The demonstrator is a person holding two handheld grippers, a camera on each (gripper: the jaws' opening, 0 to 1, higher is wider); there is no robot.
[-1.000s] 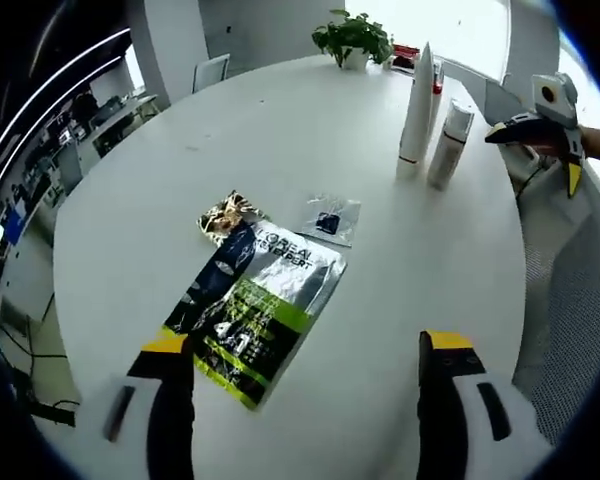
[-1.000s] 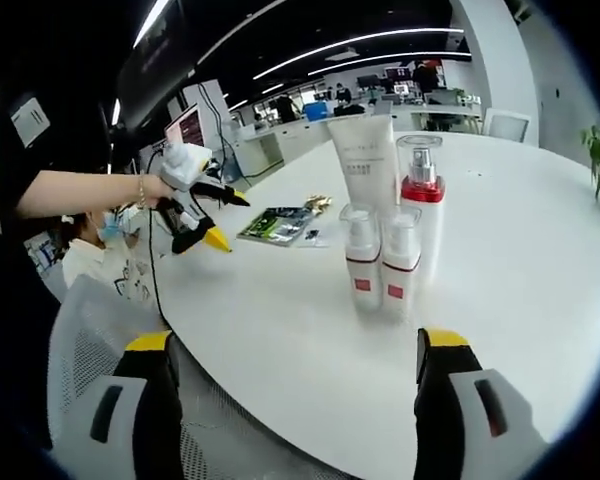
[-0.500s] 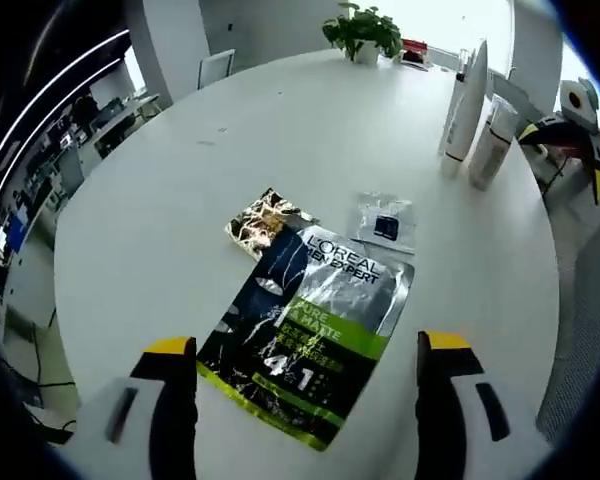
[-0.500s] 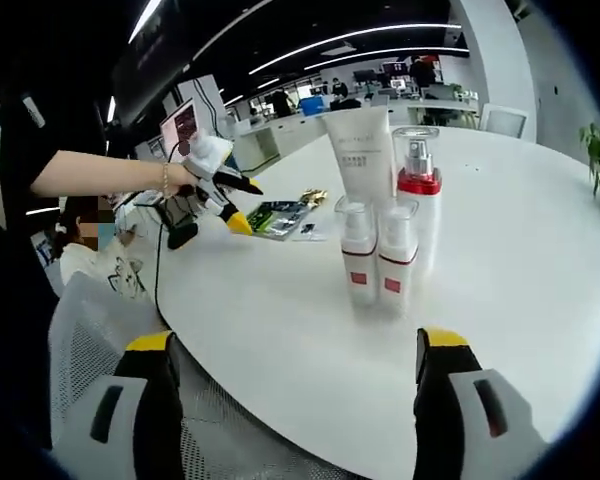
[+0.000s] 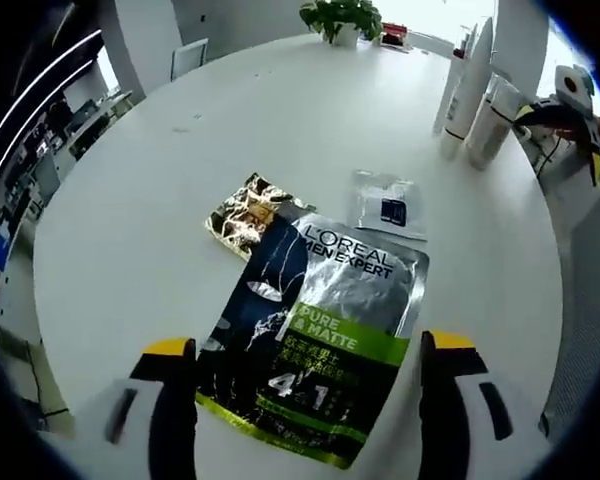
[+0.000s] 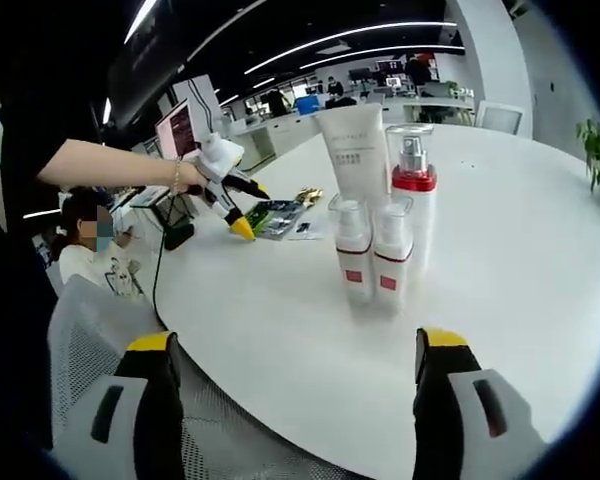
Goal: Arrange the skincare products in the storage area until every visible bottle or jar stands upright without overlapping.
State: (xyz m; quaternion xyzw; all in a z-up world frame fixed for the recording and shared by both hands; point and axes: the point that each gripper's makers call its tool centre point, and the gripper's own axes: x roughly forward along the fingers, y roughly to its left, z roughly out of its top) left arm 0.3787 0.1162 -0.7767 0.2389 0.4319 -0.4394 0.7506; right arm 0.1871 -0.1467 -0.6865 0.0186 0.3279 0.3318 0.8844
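Left gripper [image 5: 305,355]: black jaws with yellow tips spread wide apart, grasping nothing, poised just above the near end of the sachet; in the right gripper view it [image 6: 238,208] shows held in a person's hand [image 6: 193,175].
Gold-and-black foil packet [image 5: 248,210]: flat on the round white table [image 5: 130,230], its corner tucked against the sachet's upper left edge.
Large silver, black and green face-mask sachet [image 5: 320,330]: lying flat, between the left gripper's jaws as seen from above, print facing up.
Small clear plastic pouch with a dark square inside [image 5: 385,205]: flat, touching the sachet's top right corner.
Potted green plant [image 5: 338,18]: at the table's far edge.
Tall white tube [image 6: 355,155]: upright on its cap, at the back of the bottle group; well apart from the flat packets.
Two small clear-capped white bottles with red bands [image 6: 370,262]: upright, side by side, in front of the tube.
Taller white pump bottle with a red collar [image 6: 414,195]: upright, just behind the right small bottle.
Right gripper [image 6: 305,385]: jaws released and wide, empty, near the table edge and short of the bottles.
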